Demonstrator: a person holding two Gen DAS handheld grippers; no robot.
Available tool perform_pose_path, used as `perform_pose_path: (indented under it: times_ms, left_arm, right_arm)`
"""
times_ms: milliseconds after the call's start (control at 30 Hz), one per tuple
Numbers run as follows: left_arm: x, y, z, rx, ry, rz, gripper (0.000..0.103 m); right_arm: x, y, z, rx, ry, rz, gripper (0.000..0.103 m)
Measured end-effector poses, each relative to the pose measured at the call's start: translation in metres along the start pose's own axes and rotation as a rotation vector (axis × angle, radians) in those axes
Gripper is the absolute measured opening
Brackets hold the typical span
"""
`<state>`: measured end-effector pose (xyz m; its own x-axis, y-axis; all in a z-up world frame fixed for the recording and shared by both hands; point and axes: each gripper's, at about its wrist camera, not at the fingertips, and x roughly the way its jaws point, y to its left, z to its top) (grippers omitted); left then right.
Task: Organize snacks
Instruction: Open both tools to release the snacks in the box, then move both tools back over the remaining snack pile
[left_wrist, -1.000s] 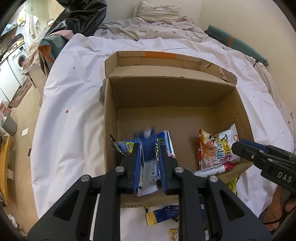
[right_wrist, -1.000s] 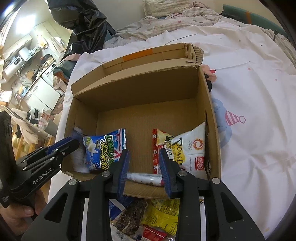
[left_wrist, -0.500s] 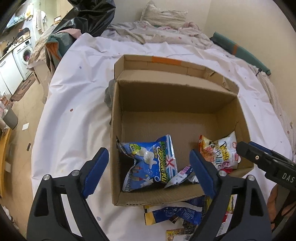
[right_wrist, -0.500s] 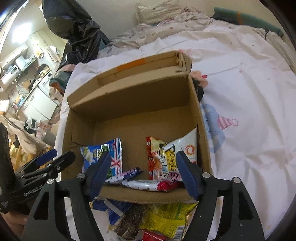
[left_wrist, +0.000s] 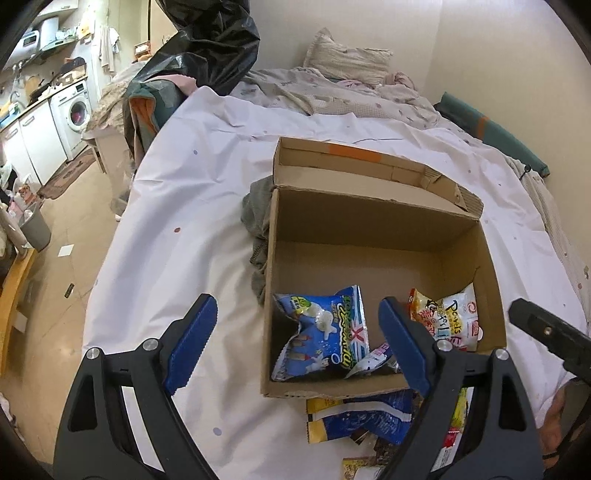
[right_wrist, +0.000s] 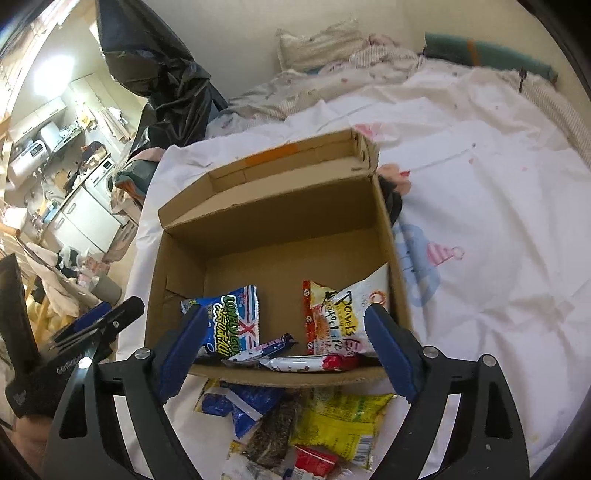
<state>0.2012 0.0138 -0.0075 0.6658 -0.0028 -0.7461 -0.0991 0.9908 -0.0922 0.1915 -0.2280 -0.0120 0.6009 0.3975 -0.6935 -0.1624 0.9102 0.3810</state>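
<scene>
Between placements: both the left tongs and right tongs gape empty above the cardboard box holding four snacks. Next move likely requires reaching the loose packets on the bed.

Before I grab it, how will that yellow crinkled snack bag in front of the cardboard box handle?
The yellow crinkled snack bag looks like thin, creased film, so it will probably flex and crumple rather than stay stiff. It seems flat and likely light. It lies partly over the dark bar-shaped snack, so dragging it may shift neighbouring packets.
</scene>
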Motion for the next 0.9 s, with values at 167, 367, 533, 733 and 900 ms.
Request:
perform_pose_path:
  times_ms: [167, 367, 533, 733, 900]
  left_arm:
    - [-0.01, 0.005, -0.004, -0.002, 0.002, 0.015, 0.087]
    - [-0.02, 0.015, -0.018, -0.046, 0.007, 0.032, 0.087]
    - [-0.026, 0.016, -0.028, -0.052, 0.02, 0.028, 0.087]
    - [-0.028, 0.011, -0.043, -0.054, 0.055, 0.006, 0.087]
    - [-0.021, 0.006, -0.059, -0.046, 0.131, -0.004, 0.087]
  right_arm:
    - [-0.018, 0.002, -0.007, -0.023, -0.03, -0.004, 0.089]
    - [-0.031, 0.0, -0.02, -0.024, -0.053, -0.015, 0.089]
    - [-0.041, -0.006, -0.032, 0.011, -0.06, -0.008, 0.089]
    - [-0.047, -0.012, -0.052, 0.018, -0.035, -0.044, 0.089]
    - [-0.047, -0.029, -0.064, 0.066, -0.001, -0.072, 0.089]
